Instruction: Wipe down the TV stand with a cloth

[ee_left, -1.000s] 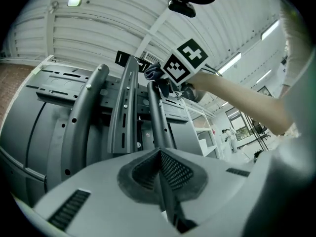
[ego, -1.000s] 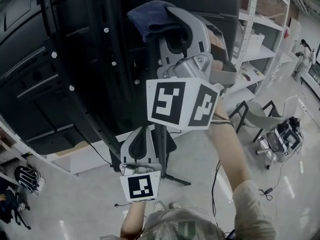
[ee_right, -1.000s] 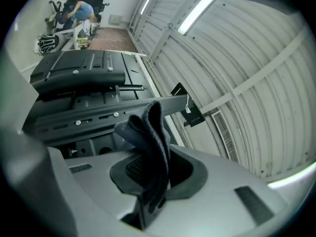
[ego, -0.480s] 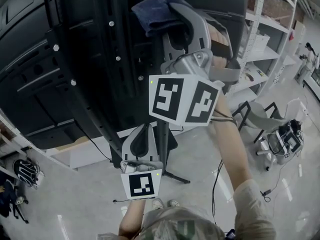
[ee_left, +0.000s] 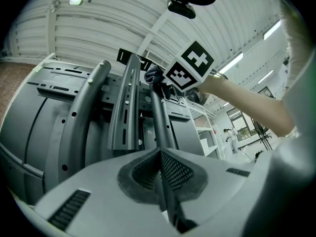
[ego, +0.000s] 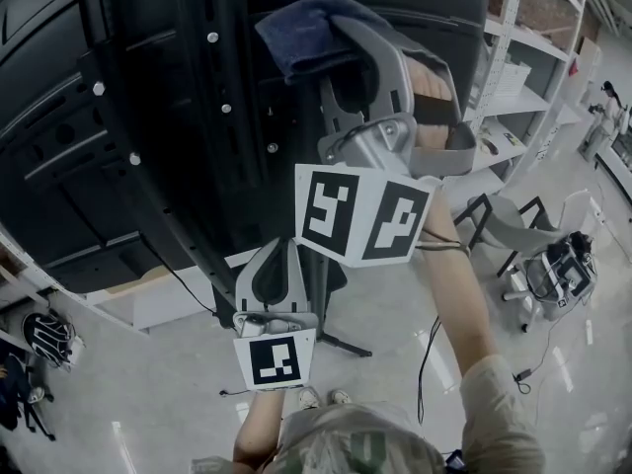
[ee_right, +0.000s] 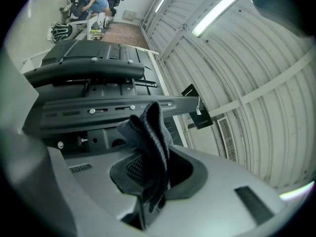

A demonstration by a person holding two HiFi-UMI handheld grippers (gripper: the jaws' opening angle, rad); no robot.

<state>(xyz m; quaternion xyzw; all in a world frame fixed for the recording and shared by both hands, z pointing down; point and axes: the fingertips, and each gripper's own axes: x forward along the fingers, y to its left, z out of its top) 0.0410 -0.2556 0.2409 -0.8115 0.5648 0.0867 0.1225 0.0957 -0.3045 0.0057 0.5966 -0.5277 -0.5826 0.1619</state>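
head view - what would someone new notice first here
The right gripper with its big marker cube fills the centre, held high and shut on a dark blue cloth at the black TV stand. Below it is the smaller left gripper, jaws together, close beside the stand's slim post.

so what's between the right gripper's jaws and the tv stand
The cloth, pinched in the right gripper, lies before the stand; the right gripper view shows it.
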